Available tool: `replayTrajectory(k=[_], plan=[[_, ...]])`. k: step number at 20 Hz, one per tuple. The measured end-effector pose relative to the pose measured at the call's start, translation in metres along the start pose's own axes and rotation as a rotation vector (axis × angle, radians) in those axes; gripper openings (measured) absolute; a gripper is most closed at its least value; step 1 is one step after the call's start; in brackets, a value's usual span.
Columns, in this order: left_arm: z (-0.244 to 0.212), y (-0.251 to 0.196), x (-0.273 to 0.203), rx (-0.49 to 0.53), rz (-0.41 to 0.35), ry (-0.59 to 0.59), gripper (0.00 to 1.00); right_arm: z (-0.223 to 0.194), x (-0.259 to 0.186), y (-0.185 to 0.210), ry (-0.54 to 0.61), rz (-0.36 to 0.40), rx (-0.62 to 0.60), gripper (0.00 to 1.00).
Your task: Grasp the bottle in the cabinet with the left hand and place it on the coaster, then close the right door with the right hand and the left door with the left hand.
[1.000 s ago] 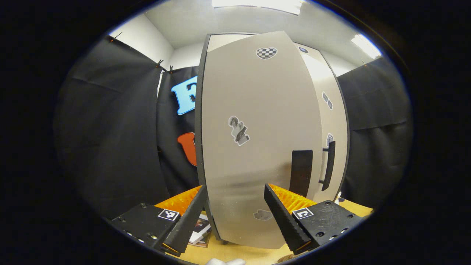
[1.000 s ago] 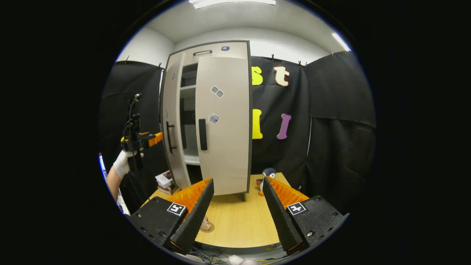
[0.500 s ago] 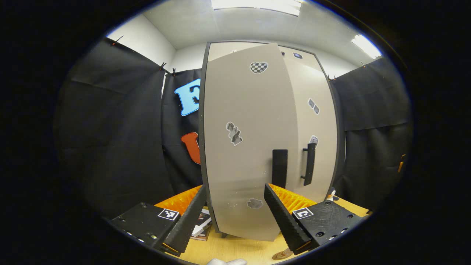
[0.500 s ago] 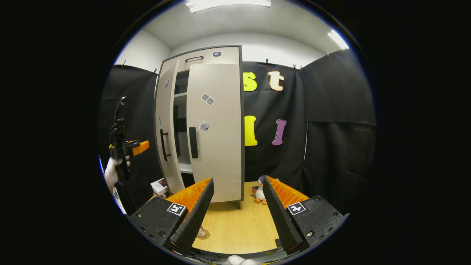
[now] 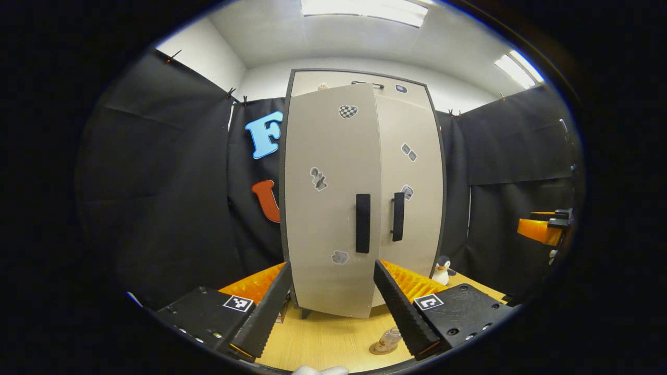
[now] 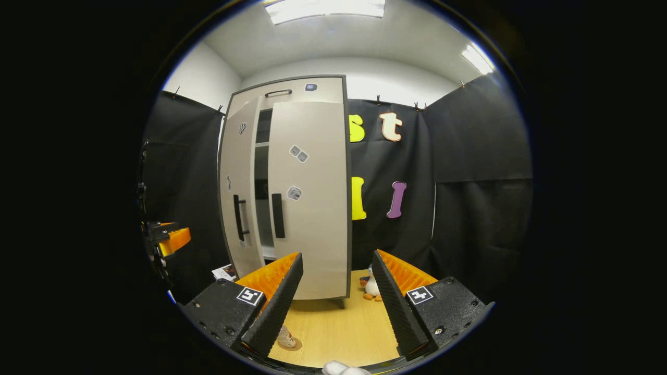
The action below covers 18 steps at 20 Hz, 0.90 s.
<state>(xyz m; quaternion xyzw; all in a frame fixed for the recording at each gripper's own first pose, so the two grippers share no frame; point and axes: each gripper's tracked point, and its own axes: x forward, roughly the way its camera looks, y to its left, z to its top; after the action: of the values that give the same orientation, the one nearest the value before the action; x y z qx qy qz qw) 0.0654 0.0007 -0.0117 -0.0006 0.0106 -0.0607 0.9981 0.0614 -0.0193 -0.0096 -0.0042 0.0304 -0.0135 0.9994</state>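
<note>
- left gripper (image 5: 328, 307): its fingers stand spread wide with nothing between them, touching nothing; it hangs back from the cabinet, facing the doors, so in my judgement it has no grip on the left door.
- right gripper (image 6: 333, 302): also spread wide and empty, held clear above the desk and well apart from the cabinet; from the left gripper view it shows as an orange shape at the far right (image 5: 542, 229).
- bottle (image 5: 388, 339): out of the cabinet, sitting on the coaster (image 5: 379, 350) on the desk near its front edge, just in front of the left gripper's right finger; in the right gripper view the same pair (image 6: 287, 339) lies partly behind that gripper's left finger. that step looks done.
- right door (image 6: 308, 198): appears flush with the cabinet frame, its black handle (image 6: 278, 215) toward the middle, so closed as far as i can judge.
- left door (image 6: 237, 187): not quite home; the right gripper view shows a dark gap between its edge and the right door, with a shelf visible inside. from the left gripper view the door (image 5: 331, 208) looks nearly flat, its handle (image 5: 362, 223) just beside the other.
- likely remaining: a last push on the left door to shut the gap.
- desk (image 6: 344, 323): a toy penguin (image 6: 371, 286) stands near the cabinet's right foot, out of the doors' way.
</note>
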Motion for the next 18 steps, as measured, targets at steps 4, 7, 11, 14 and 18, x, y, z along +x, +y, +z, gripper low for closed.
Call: replayTrajectory(k=[4, 7, 11, 14, 18], plan=[[-0.012, 0.015, -0.018, 0.020, 0.062, 0.016, 0.96, -0.007, 0.002, 0.014, 0.013, 0.007, -0.011, 0.82], [-0.012, 0.014, -0.023, -0.034, 0.067, 0.016, 0.96, -0.007, 0.002, 0.016, 0.003, -0.007, -0.006, 0.82], [-0.008, 0.034, -0.026, -0.040, 0.099, 0.008, 0.96, -0.007, 0.002, 0.022, 0.006, -0.007, -0.020, 0.83], [-0.011, 0.043, -0.028, -0.024, 0.111, 0.010, 0.97, -0.003, 0.003, 0.020, -0.004, -0.033, -0.032, 0.83], [-0.012, 0.049, -0.030, 0.003, 0.117, 0.018, 0.97, -0.001, 0.000, 0.023, -0.015, -0.032, -0.024, 0.83]])
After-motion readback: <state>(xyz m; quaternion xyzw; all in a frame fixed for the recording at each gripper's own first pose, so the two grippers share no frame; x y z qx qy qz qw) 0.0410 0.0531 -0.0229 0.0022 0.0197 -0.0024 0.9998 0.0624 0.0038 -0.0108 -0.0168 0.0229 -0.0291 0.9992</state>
